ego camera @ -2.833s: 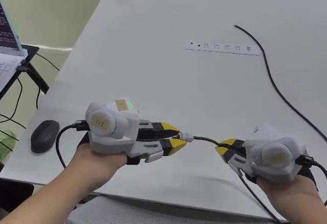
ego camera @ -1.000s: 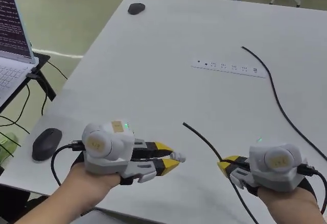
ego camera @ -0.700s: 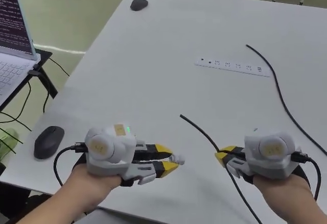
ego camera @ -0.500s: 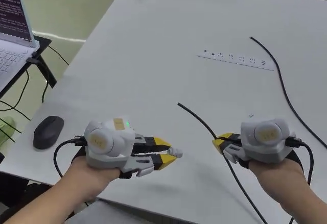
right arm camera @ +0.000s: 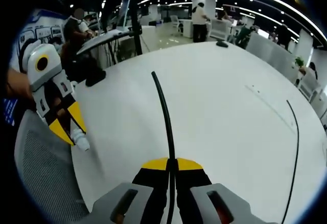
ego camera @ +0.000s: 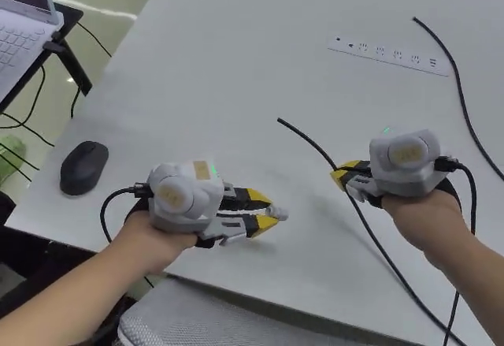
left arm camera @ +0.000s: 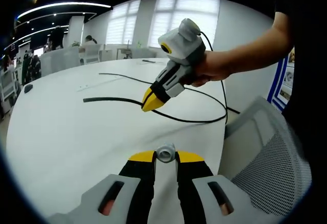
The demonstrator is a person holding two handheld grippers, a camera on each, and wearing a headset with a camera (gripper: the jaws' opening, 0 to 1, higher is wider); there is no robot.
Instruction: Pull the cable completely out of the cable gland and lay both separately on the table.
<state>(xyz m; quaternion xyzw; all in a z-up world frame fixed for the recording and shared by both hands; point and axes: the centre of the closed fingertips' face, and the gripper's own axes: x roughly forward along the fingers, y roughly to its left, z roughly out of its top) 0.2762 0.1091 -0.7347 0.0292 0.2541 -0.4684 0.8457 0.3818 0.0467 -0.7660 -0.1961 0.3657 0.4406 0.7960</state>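
Cable (right arm camera: pixel 165 112), thin black, R gripper (right arm camera: pixel 171 163); round grey gland (left arm camera: pixel 165 152), L gripper (left arm camera: pixel 165 158).

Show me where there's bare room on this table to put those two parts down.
The biggest bare stretch of table lies beyond the left gripper, between the mouse and the power strip. A smaller patch sits between the cable gland in that gripper and the cable held by the right gripper. It is crowded on the right, where a second cable runs.

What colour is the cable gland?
Pale grey cable gland, clearest in the left gripper view.
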